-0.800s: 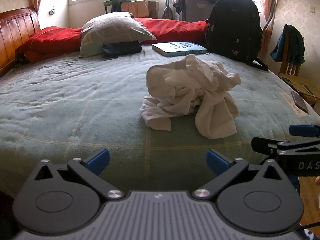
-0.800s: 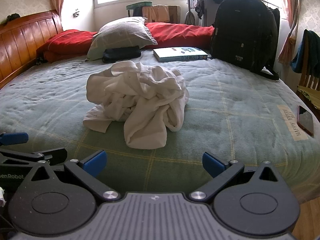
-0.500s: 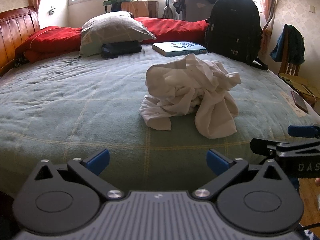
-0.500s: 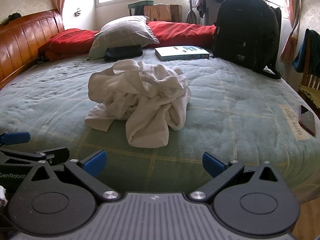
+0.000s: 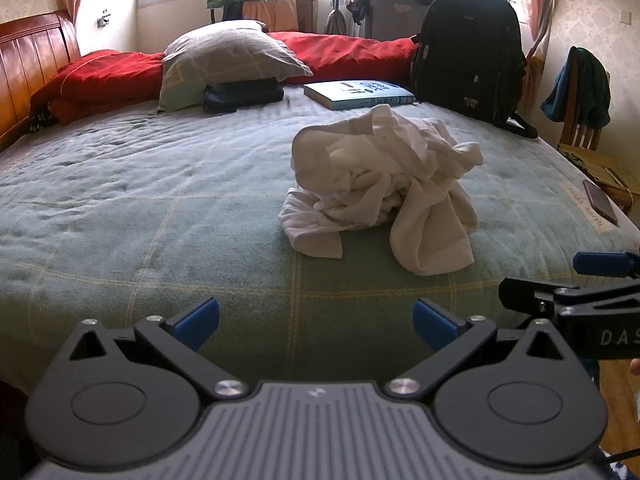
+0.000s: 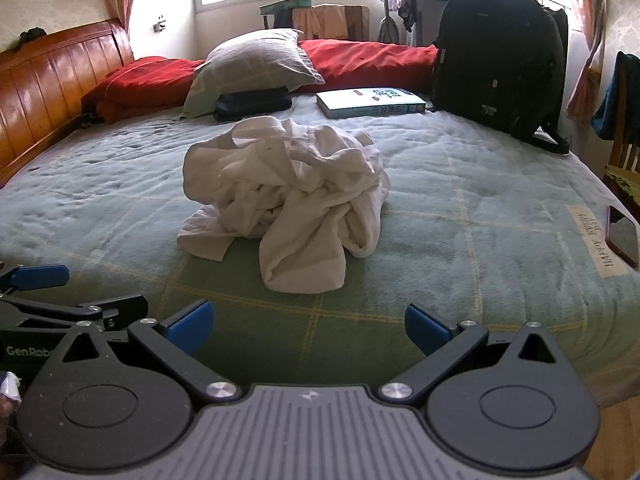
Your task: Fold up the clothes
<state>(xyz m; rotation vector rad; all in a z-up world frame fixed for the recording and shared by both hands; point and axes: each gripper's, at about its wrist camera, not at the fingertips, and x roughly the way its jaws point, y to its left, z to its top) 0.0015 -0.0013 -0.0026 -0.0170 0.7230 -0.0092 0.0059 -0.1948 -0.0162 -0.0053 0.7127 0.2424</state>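
Green-checked bedding covers the bed (image 6: 480,184) that fills both wrist views, with daylight from the windows along the top edge. At the left of the right wrist view a wooden headboard (image 6: 52,76) runs down the frame edge, and a red quilt (image 6: 148,80) is bunched against it. Right of that, a grey pillow (image 6: 256,60) leans over a dark pouch (image 6: 252,104), both pushed to the back, probably to leave the middle free for folding. Next comes a blue-covered book (image 6: 370,102) lying flat, then a black backpack (image 6: 496,52) standing upright at the upper right. A phone (image 6: 622,236) lies at the right edge of the mattress, beside a strip of lettering.

In mid-frame sits the white garment (image 6: 288,196), a crumpled heap with one sleeve or leg trailing towards the lower left and a thicker roll hanging towards the camera. It is not yet spread out, so no fold has begun.

At the bottom, the left gripper (image 5: 316,318) and the right gripper (image 6: 308,324) are both spread wide with nothing between their blue pads, well short of the cloth and side by side; each shows at the edge of the other's view. Held this way, tilted down at the heap, they look ready to reach in and pick out two edges to pull the garment flat.
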